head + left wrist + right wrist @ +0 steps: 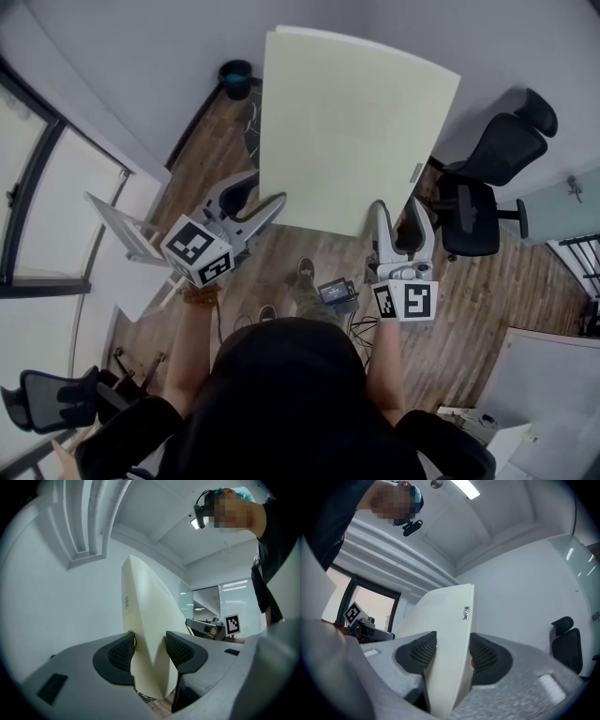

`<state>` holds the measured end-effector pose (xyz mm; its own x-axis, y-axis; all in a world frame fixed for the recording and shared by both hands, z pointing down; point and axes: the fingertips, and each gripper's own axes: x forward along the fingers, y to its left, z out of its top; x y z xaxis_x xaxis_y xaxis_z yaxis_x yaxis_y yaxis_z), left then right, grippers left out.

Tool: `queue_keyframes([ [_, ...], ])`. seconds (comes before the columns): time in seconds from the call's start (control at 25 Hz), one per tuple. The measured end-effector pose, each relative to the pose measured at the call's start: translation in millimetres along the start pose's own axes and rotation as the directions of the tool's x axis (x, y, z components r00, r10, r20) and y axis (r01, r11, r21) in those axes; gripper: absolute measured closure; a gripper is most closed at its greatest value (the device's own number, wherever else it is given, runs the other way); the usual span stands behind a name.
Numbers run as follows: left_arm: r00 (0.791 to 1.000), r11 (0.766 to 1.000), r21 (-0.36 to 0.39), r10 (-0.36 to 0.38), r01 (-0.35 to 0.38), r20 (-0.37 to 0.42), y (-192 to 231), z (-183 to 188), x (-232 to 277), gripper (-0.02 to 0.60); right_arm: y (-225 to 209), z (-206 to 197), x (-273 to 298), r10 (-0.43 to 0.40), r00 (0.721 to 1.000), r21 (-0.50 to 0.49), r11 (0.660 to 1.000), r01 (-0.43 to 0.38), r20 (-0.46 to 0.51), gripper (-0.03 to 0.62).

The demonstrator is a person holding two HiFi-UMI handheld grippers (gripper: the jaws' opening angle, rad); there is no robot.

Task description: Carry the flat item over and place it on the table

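A large flat cream board point(352, 127) is up in the air in front of me, carried by its near edge. My left gripper point(253, 202) is shut on the board's near left corner, and my right gripper point(403, 214) is shut on its near right corner. In the left gripper view the board point(147, 606) stands on edge between the two dark ribbed pads of the left gripper point(150, 651). The right gripper view shows the board point(447, 620), with a small label on its edge, clamped between the pads of the right gripper point(452, 654).
Below lies wood flooring with a small device and cables point(336, 292) near my feet. Black office chairs point(487, 187) stand at the right and another chair point(56, 398) at the lower left. A dark bin point(236, 77) stands by the wall. White furniture point(127, 234) is at the left, a white table point(548, 394) at the lower right.
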<state>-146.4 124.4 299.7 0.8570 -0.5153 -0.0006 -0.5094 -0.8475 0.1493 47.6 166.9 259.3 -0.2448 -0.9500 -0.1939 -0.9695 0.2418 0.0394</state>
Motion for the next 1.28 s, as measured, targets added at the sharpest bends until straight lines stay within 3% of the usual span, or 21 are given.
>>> queue_keyframes([
  [0.4,1.0,1.0,-0.011,0.01,-0.01,-0.017,13.5,0.9,44.2,0.374,-39.0,-9.0,25.8,0.004,1.0,0.017,1.0,-0.004,-0.012,0.375],
  [0.84,0.997,0.997,-0.029,0.067,-0.068,-0.038,34.9,-0.9,80.6,0.373,-71.9,-22.6,64.1,0.058,0.998,0.046,0.997,-0.058,-0.015,0.375],
  [1.28,0.993,0.994,-0.029,0.102,-0.104,-0.06,52.5,-6.8,146.0,0.373,-132.8,-40.4,103.2,0.103,0.994,0.076,0.992,-0.1,-0.027,0.375],
])
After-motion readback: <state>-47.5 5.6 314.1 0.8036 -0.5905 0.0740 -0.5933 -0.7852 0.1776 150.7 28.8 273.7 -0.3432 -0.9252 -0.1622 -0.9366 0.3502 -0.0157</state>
